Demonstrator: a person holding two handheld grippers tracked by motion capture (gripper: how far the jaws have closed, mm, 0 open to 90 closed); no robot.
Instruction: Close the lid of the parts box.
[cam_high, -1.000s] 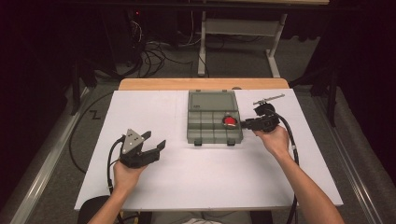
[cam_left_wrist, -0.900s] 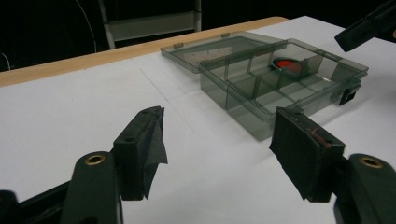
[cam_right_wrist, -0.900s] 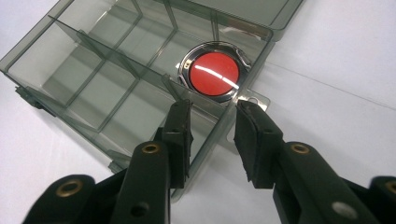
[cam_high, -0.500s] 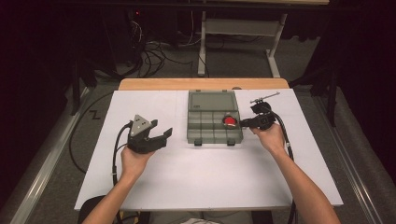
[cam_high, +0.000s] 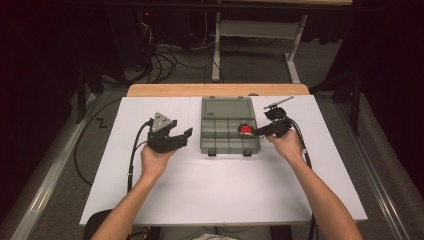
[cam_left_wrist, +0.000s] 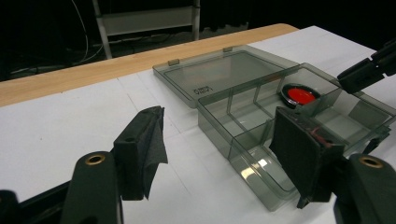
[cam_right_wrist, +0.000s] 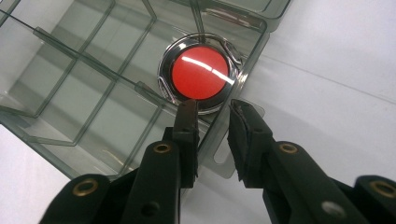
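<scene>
The red disc (cam_right_wrist: 201, 72), ringed in chrome, lies in a right-hand compartment of the smoky divided organizer box (cam_high: 220, 136), lid open, on a white sheet (cam_high: 215, 190) over a wooden table (cam_high: 165, 90) in a dark room, right gripper (cam_right_wrist: 212, 114) narrowly parted astride the box wall, left gripper (cam_left_wrist: 215, 140) spread wide.

place: lab | evidence: white-covered table (cam_high: 220, 200), tangled cables (cam_high: 165, 55) on floor, metal bench frame (cam_high: 255, 30), dark surroundings
</scene>
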